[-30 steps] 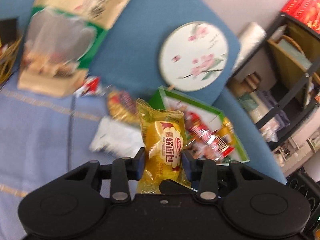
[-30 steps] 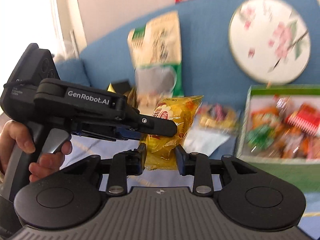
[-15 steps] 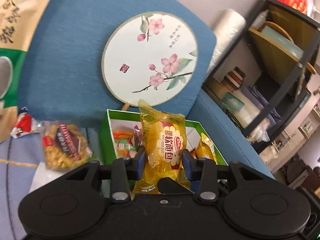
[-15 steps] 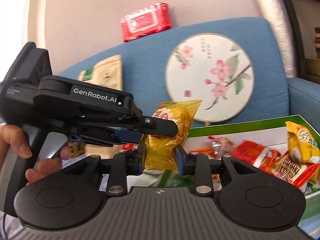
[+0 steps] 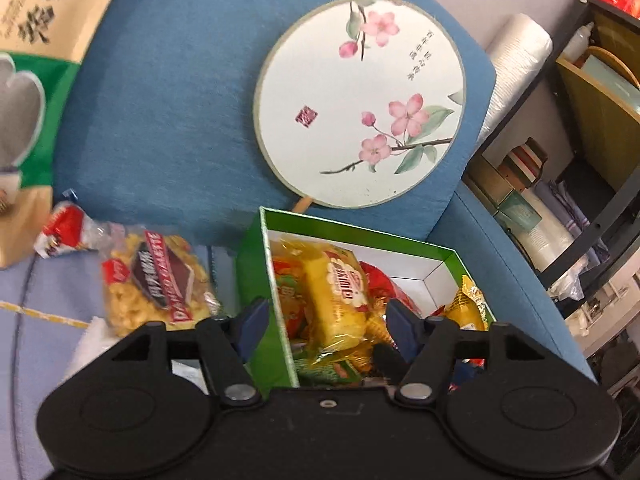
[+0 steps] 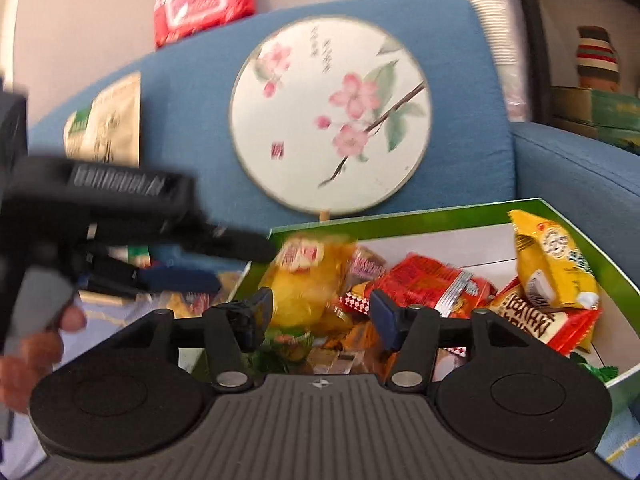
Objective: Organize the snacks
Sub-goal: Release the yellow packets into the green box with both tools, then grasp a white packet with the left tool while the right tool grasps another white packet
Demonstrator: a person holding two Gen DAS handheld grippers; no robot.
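Observation:
The yellow bread packet (image 5: 340,292) lies tilted on the other snacks at the left end of the green box (image 5: 360,236). My left gripper (image 5: 328,324) hangs just over it, jaws opening wide, and neither pad touches it. In the right wrist view the packet (image 6: 304,284) is blurred inside the box (image 6: 400,216). It sits between the opening jaws of my right gripper (image 6: 320,314), with a gap beside it. The left gripper (image 6: 244,265) reaches in from the left, with a hand (image 6: 36,344) on its grip.
A red packet (image 6: 424,280) and a yellow one (image 6: 552,264) fill the box. A corn snack bag (image 5: 156,284) and a red-white wrapper (image 5: 64,232) lie on the sofa left of it. A round painted fan (image 5: 360,104) and a big beige bag (image 5: 32,60) lean on the backrest. Shelves (image 5: 592,160) stand right.
Both grippers carried the yellow packet rightward to the green box. Both then spread their jaws, the left widely, and the packet dropped into the box.

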